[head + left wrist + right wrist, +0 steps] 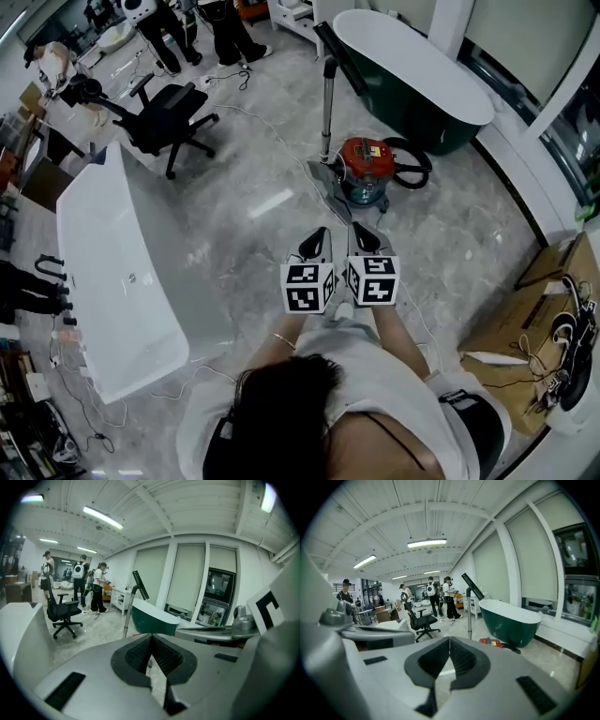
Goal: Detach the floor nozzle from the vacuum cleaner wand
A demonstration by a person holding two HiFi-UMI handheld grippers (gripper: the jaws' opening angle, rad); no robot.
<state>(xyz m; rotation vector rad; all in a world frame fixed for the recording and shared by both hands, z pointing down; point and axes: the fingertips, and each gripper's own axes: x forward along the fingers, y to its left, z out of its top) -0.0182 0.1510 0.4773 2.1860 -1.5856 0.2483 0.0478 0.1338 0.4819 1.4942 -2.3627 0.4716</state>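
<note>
**Both claws clenched and empty, nozzle well ahead**

The left claw (151, 638) and the right claw (450, 640) were clenched on nothing, side by side. Well ahead of them, on the grey marbled floor (253, 234), stood the red drum-shaped vacuum canister (366, 161). Just left of it rose the straight silver metal wand (326, 98), with the flat grey plastic floor nozzle (328, 185) at its foot, on the side nearer the claws.

The nozzle looked light and rigid, the wand stiff, smooth and likely slippery. One claw would best clamp the wand low, beside the joint. The other would take the nozzle's neck and pull along the wand's line.
</note>
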